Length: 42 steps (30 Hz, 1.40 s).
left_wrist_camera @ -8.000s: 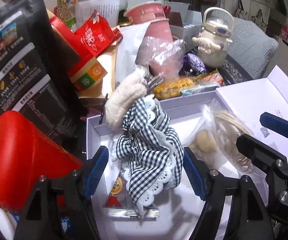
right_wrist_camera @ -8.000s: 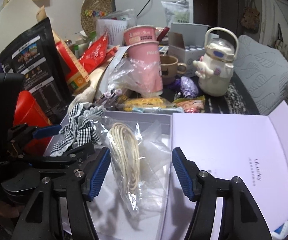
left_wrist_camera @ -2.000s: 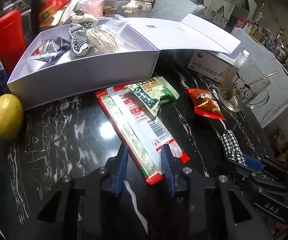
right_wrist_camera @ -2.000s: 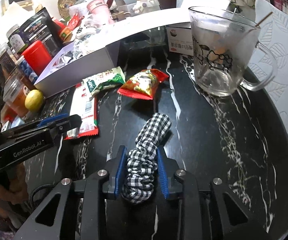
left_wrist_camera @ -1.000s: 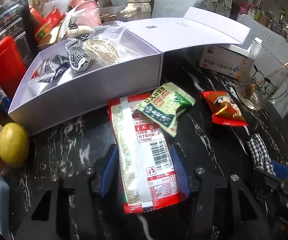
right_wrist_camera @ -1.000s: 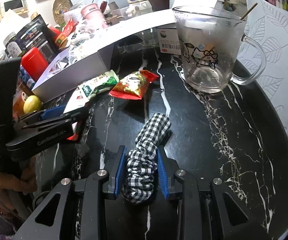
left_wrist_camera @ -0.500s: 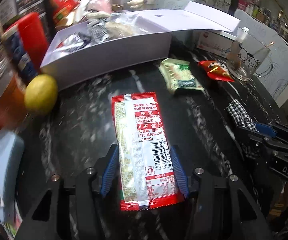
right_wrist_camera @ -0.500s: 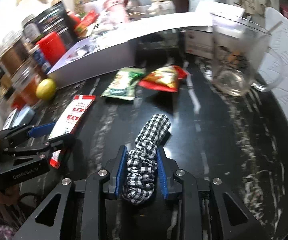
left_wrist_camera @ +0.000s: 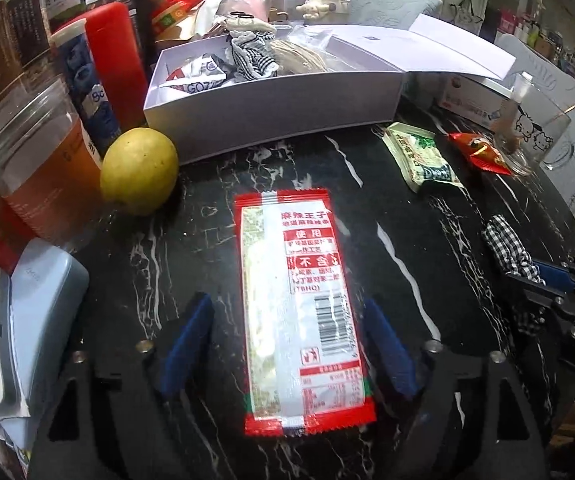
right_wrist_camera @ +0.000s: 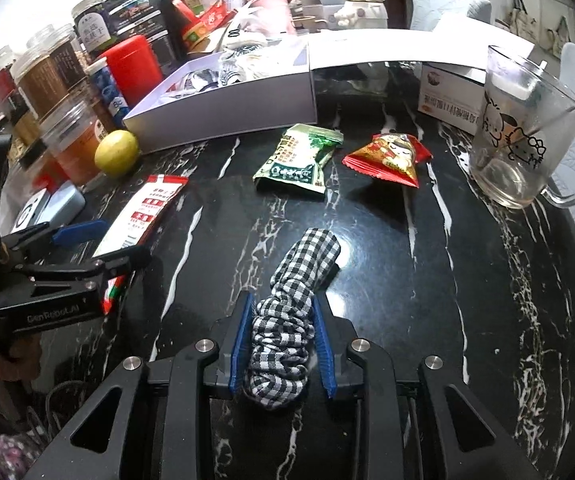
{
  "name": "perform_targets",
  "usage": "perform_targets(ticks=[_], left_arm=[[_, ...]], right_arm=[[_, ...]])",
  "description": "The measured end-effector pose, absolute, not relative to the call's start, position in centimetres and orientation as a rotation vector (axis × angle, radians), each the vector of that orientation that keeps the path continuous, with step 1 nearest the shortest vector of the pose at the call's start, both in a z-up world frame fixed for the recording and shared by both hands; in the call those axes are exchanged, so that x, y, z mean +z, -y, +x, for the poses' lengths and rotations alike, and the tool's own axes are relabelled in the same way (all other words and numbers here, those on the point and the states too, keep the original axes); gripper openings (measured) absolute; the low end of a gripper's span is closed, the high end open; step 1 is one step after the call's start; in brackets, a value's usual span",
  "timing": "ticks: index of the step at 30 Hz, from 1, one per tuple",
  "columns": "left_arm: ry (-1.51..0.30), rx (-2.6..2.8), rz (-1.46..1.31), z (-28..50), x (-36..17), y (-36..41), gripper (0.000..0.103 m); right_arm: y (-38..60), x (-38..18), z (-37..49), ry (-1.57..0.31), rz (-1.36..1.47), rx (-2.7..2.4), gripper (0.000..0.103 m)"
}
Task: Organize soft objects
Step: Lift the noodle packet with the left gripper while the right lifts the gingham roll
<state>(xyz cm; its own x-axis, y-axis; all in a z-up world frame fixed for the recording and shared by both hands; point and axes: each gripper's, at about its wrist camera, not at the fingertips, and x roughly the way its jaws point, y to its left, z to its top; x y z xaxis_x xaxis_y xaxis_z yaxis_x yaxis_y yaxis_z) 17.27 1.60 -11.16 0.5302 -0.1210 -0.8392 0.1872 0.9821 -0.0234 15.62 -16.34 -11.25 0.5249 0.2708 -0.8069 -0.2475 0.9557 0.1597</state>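
Observation:
My left gripper (left_wrist_camera: 287, 344) is open, its blue pads wide on either side of a long red-and-white snack packet (left_wrist_camera: 299, 300) that lies flat on the black marble table. My right gripper (right_wrist_camera: 283, 344) is shut on a black-and-white checked scrunchie (right_wrist_camera: 291, 300), also seen at the right of the left wrist view (left_wrist_camera: 507, 248). The left gripper (right_wrist_camera: 83, 248) and the packet (right_wrist_camera: 143, 216) show at the left of the right wrist view. An open white box (left_wrist_camera: 271, 112) behind holds a checked fabric piece (left_wrist_camera: 251, 56), a bagged cord bundle and small packets.
A green snack packet (right_wrist_camera: 299, 160) and a red one (right_wrist_camera: 387, 156) lie mid-table. A glass mug (right_wrist_camera: 523, 132) stands at the right. A yellow lemon (left_wrist_camera: 139, 168), jars, a red canister (left_wrist_camera: 115, 60) and a light-blue case (left_wrist_camera: 27, 308) crowd the left. The box lid (left_wrist_camera: 427, 48) lies open.
My left gripper has let go of the red-and-white packet and its jaws have opened wide around it. The right gripper still holds the scrunchie low over the table.

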Motion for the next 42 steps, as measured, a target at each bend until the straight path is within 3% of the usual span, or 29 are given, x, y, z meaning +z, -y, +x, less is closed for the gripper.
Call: perform_targets(ticks=[3,7,11,17,20,25,42], left_arm=[[-0.978,-0.187,0.071,17.3,-11.2,-1.7,0.081],[-0.957,-0.189,0.072,17.1,-11.2,-1.8,0.080],[-0.925,-0.203,0.073,16.8,-11.1,-1.8,0.057],[-0.897,-0.228,0.107,16.4,-10.9,-1.5,0.049],[-0.894,-0.230,0.099,16.2,-10.9,-1.6,0.048],[-0.897,-0.242,0.063,16.0,-10.7,-1.9,0.048],[-0.936,-0.284,0.056,14.7,-10.6,-1.4,0.048]], right_arm=[[15.8,-11.2,15.8,-0.969,0.021,0.298,0.033],[15.7,-11.1,15.8,-0.979,0.014,0.289,0.046],[16.1,-11.1,15.4,-0.971,0.019,0.276,0.047],[16.2,-11.1,15.3,-0.959,0.011,0.255,0.047],[16.2,-11.1,15.4,-0.942,0.002,0.240,0.036],[16.4,-11.1,15.6,-0.943,0.028,0.230,0.028],[15.0,-11.1,14.5,-0.959,0.048,0.301,0.027]])
